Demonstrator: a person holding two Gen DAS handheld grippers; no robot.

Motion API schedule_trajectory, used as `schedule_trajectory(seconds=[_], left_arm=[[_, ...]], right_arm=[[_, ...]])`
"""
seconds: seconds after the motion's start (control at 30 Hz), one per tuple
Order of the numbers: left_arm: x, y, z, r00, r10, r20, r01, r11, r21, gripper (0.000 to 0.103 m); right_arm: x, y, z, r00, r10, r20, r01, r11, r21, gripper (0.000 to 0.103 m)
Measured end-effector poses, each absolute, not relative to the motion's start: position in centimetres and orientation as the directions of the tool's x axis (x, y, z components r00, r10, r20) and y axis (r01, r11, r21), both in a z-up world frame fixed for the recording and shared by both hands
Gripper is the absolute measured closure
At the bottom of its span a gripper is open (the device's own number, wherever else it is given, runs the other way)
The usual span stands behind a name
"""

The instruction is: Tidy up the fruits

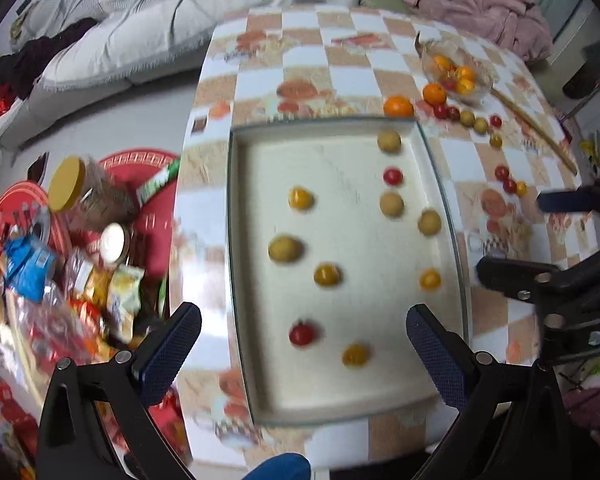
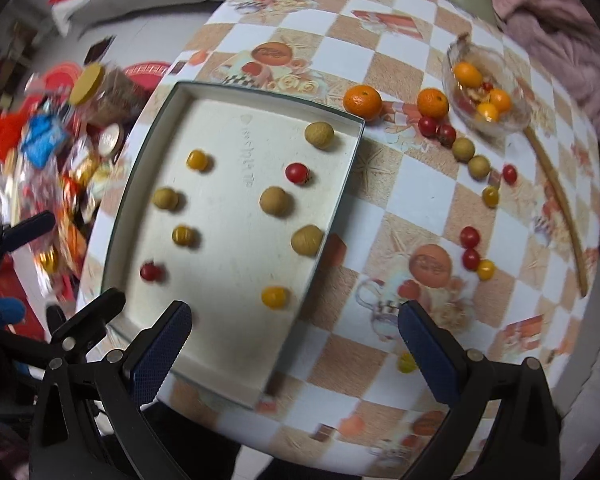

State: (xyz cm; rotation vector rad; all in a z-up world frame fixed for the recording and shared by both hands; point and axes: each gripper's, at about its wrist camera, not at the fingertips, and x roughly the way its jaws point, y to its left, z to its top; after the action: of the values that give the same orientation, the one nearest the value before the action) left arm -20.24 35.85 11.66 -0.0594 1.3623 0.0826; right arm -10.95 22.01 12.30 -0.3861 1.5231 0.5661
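A checkered table [image 2: 380,208] carries a big shallow white tray [image 1: 260,136] holding scattered small fruit: tan longans [image 2: 276,200], red cherry tomatoes [image 2: 297,173] and yellow cherry tomatoes [image 2: 275,297]. At the far right sits a small glass bowl [image 2: 512,120] with little oranges inside; two mandarins [image 2: 362,101] lie just beside it, and more loose fruit trails nearer on the cloth. The left gripper [image 1: 304,344] hangs over the tray's near end, jaws wide apart, empty. The right gripper [image 2: 296,344], also spread and empty, hovers over the tray's near right corner.
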Motion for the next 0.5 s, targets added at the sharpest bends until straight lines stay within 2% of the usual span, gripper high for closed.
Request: schedule_trajectory(seconds=[0.27, 0.5], left_arm=[[-22.8, 32.4, 12.5, 0.139, 0.039, -0.989, -0.025, 0.999, 0.036, 0.0], [-23.8, 30.6, 12.7, 0.109, 0.038, -0.993, -0.015, 0.999, 0.036, 0.0]], right_arm=[[-13.9, 20.7, 14.0, -0.068, 0.102, -0.992, -0.681, 0.722, 0.121, 0.0], [-13.9, 20.0, 14.4, -0.066, 0.104, -0.992, -0.688, 0.715, 0.121, 0.0]])
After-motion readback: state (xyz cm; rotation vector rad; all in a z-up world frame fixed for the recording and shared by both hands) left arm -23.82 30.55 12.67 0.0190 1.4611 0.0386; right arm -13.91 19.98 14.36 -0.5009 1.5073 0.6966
